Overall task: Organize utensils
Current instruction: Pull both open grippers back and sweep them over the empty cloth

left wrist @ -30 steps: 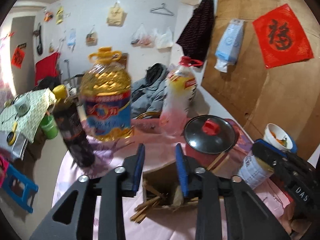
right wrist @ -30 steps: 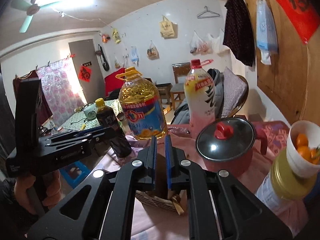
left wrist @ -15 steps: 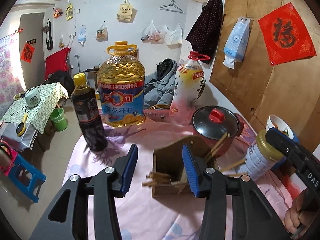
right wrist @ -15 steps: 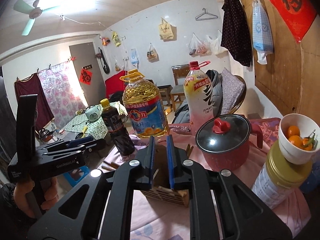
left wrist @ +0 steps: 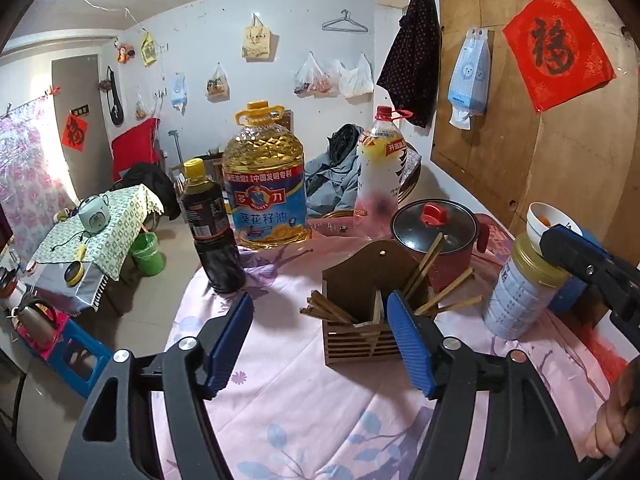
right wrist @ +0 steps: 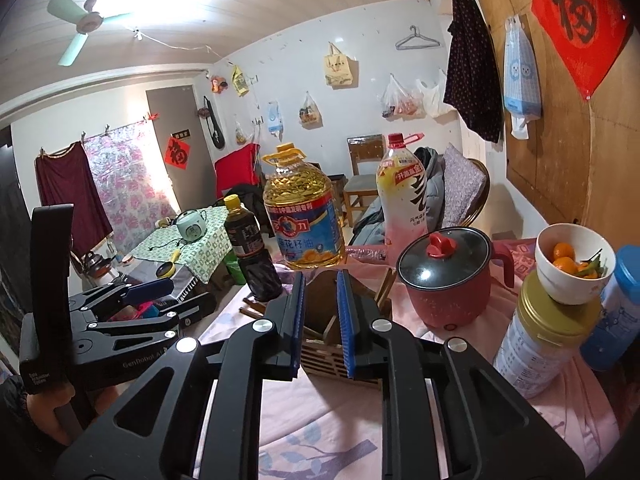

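Note:
A brown wooden utensil holder (left wrist: pixel 360 312) stands on the pink tablecloth (left wrist: pixel 288 412). Wooden chopsticks (left wrist: pixel 436 276) lean in its right compartment and more chopsticks (left wrist: pixel 328 310) stick out of its left one. My left gripper (left wrist: pixel 320 340) is wide open and empty, a little in front of the holder. My right gripper (right wrist: pixel 322 316) is slightly open with a narrow gap and holds nothing; the holder (right wrist: pixel 332 344) shows behind its fingers. A couple of loose chopsticks (right wrist: pixel 250 310) lie on the cloth left of the holder in the right wrist view.
Behind the holder stand a dark sauce bottle (left wrist: pixel 212 232), a large oil jug (left wrist: pixel 266 184), a drink bottle (left wrist: pixel 380 176) and a red lidded pot (left wrist: pixel 436 236). A tin can (left wrist: pixel 520 292) topped by a bowl of oranges (right wrist: pixel 574 268) stands at the right.
Both grippers have drawn back from the holder. The left jaws have opened wider. The right jaws have parted slightly from shut.

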`<state>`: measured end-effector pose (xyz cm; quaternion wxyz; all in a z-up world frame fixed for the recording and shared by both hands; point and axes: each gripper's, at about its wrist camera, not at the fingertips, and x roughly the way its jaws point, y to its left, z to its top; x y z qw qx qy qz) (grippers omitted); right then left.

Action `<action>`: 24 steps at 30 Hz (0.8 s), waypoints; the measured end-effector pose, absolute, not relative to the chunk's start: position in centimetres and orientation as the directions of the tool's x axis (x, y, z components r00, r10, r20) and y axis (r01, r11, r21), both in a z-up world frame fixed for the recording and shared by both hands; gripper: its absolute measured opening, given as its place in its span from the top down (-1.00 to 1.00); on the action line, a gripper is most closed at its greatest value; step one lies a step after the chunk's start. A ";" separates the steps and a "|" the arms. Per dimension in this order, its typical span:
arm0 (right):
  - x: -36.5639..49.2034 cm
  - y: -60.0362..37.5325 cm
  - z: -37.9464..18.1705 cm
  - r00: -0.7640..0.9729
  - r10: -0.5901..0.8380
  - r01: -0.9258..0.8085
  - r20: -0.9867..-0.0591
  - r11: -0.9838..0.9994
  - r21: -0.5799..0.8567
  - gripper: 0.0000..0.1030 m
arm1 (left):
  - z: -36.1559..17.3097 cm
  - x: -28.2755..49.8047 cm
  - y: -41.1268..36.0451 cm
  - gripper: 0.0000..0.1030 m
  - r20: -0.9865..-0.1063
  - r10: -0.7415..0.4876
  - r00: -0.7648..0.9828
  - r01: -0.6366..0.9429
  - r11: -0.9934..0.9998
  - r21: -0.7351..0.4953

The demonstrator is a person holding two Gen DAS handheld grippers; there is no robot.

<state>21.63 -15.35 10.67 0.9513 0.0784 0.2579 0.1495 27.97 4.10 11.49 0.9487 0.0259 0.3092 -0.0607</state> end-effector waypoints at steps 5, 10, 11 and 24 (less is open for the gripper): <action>19.6 -14.7 11.2 0.831 0.310 -0.236 -0.462 0.948 0.212 0.52 | 11.8 26.0 4.6 -0.56 -0.576 -0.085 0.813 0.121 0.992 0.025; 17.5 -14.0 10.7 0.833 0.270 -0.191 -0.482 0.959 0.209 0.36 | 11.2 24.6 5.3 -0.72 -0.586 -0.097 0.805 0.133 0.991 0.018; 17.0 -13.9 10.4 0.832 0.259 -0.177 -0.490 0.962 0.208 0.29 | 10.9 24.3 5.5 -0.73 -0.591 -0.100 0.801 0.137 0.990 0.019; 13.3 -15.7 7.0 0.804 0.273 -0.202 -0.528 0.961 0.189 -0.52 | 8.2 20.0 4.8 -0.86 -0.649 0.010 0.761 0.025 0.999 0.046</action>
